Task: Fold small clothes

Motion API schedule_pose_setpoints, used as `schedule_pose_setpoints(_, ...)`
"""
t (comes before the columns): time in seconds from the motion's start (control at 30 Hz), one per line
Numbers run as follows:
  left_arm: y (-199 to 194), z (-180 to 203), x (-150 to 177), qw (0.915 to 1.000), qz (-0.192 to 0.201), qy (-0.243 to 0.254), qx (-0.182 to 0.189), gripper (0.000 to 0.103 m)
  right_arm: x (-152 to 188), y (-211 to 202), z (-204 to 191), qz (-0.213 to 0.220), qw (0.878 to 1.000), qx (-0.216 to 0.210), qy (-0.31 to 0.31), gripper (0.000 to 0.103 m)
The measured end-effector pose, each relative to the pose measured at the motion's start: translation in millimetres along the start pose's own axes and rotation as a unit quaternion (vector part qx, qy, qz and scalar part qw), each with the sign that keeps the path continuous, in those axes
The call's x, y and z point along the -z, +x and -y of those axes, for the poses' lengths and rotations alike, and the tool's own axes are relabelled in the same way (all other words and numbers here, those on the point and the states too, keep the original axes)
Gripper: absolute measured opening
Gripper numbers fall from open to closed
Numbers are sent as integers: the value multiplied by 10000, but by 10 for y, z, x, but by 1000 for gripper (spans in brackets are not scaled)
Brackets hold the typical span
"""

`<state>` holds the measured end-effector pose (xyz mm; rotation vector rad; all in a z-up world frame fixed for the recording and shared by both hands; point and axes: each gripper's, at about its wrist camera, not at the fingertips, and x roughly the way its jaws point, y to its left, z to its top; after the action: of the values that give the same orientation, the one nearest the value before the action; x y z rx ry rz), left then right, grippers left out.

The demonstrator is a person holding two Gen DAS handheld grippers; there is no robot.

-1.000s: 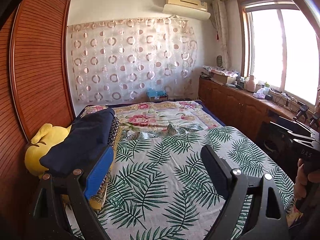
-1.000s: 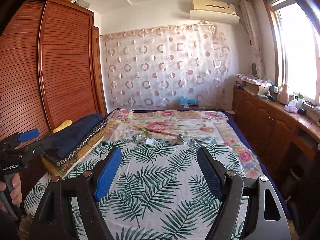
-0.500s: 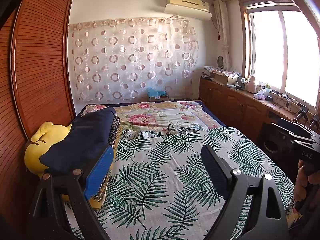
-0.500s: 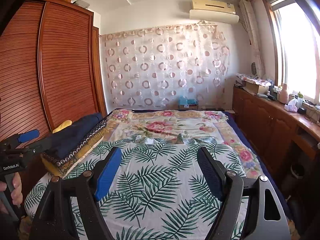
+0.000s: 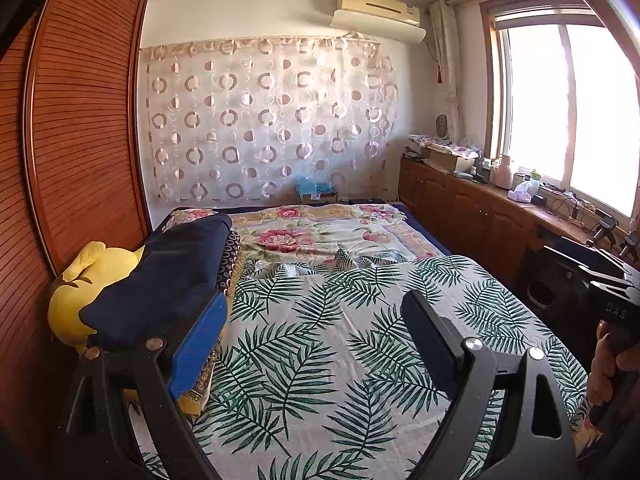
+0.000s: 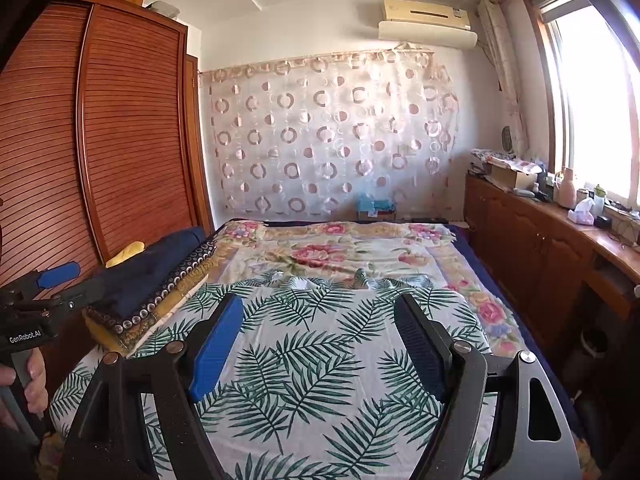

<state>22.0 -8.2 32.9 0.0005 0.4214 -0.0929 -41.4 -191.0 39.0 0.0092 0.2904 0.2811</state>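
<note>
At the far left stands a tall wardrobe of reddish-brown slatted wood [image 5: 80,140], close against the bed's side. Beside it on the bed lies a bright yellow plush toy [image 5: 94,276], and over that a stack of folded cloth: a dark navy folded garment [image 5: 172,276] on top, a dark fabric with a ring-patterned border [image 6: 176,284] under it, and a mustard-yellow layer at the bottom. The stack sits on the bed's left edge, just beside the left gripper [image 5: 312,340], whose blue-padded and black fingers are spread wide with nothing between them. Below the fingers stretches a white bedsheet printed with green palm leaves [image 5: 320,340], lying flat across the near half of the bed; past it is a cream quilt with pink flowers [image 5: 320,232]. The right gripper [image 6: 318,340] hangs over the same leaf sheet, jaws likewise wide apart and holding nothing. On the back wall hangs a sheer curtain with brown circles [image 6: 332,132], a beige air conditioner [image 6: 426,20] above it. At the right runs a low wooden cabinet [image 6: 532,244] with clutter on top, under a bright window [image 5: 568,112]
</note>
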Motion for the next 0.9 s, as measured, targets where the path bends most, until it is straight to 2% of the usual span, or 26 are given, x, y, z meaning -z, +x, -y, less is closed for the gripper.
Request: schedule_pose_setpoints(0.9, -18, 3, 0, 10000, 1, -6, -11, 90, 21, 3, 46, -21, 10000, -24, -25, 80)
